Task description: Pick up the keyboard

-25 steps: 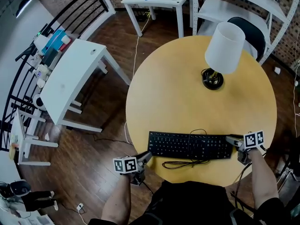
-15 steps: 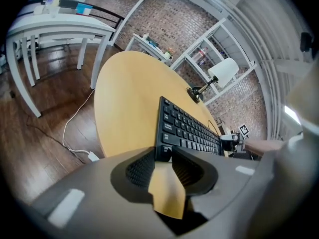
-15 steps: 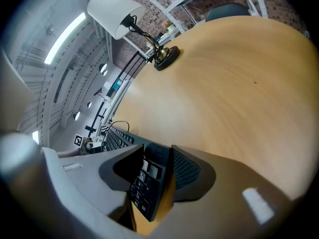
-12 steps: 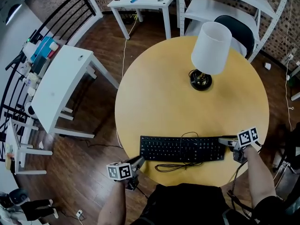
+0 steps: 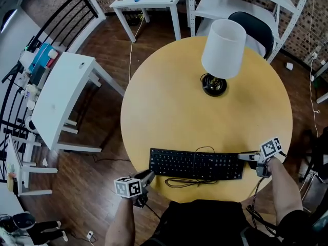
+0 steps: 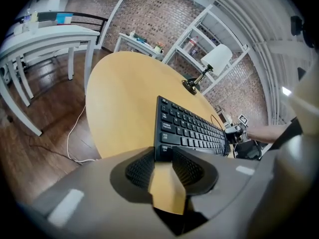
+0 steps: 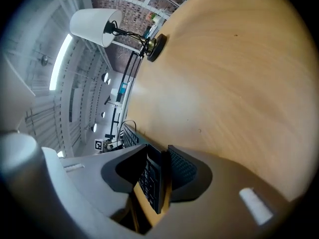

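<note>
A black keyboard (image 5: 195, 164) lies flat near the front edge of the round yellow table (image 5: 169, 111), with its cable looped in front of it. My left gripper (image 5: 147, 177) sits at the keyboard's front left corner. In the left gripper view its jaws stand open, with the corner of the keyboard (image 6: 192, 128) just between the tips of the left gripper (image 6: 163, 151). My right gripper (image 5: 245, 157) is at the keyboard's right end. In the right gripper view the right gripper (image 7: 158, 151) is closing, with the edge of the keyboard (image 7: 152, 176) between the pads. A gap shows on one side.
A lamp (image 5: 223, 47) with a white shade and a black base (image 5: 213, 85) stands at the far side of the table. The keyboard's cable (image 5: 184, 182) loops near the table's front edge. White desks and shelves stand on the wooden floor around.
My right gripper has slid a little left onto the keyboard's right end. The left gripper has stayed at the front left corner. The keyboard has not moved on the table.
</note>
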`<state>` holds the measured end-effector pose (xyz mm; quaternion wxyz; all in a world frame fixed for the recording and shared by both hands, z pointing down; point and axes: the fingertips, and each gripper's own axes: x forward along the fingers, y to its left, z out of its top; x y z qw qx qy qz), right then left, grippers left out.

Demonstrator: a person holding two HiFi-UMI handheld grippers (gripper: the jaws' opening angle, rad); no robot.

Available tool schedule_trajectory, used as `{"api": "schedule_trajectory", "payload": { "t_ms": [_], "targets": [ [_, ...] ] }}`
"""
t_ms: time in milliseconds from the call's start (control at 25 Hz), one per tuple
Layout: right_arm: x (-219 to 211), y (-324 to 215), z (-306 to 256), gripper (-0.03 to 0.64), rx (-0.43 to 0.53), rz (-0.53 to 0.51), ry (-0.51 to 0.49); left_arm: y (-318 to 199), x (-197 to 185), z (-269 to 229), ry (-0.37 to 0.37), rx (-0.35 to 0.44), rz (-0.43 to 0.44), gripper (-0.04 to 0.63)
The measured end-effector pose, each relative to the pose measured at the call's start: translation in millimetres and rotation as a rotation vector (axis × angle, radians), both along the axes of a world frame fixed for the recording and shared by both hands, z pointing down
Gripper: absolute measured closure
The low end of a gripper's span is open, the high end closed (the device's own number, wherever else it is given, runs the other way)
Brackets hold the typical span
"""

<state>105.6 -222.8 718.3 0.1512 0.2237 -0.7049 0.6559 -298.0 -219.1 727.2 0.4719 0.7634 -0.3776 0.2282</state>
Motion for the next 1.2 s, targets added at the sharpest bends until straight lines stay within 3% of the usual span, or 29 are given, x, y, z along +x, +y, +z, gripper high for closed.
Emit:
{"api": "schedule_trajectory", "payload": {
  "t_ms": [200,440,800,960,1080,1200],
  "targets": [
    [-1,19,-26,0.505,-0.146,0.136,-0.141,2,-3,0,0.008,0.015,-0.002,0.476],
    [2,19,-38,0.514,-0.065,0.053,-0.208,-2,-7,-1,0.041,0.029,-0.008,0.476],
    [-8,48,-49,0.515,-0.103,-0.009,-0.302,3,-10,1,0.086,0.039,0.022,0.477],
    [-24,66,-51,0.511,-0.100,-0.081,-0.322,6,-15,0,0.086,0.036,0.046,0.479],
    [-52,78,-57,0.518,-0.089,-0.155,-0.401,13,0,0,0.122,0.009,0.096,0.475],
    [-59,87,-52,0.526,-0.100,-0.150,-0.402,16,5,0,0.115,0.022,0.099,0.478]
  ]
}}
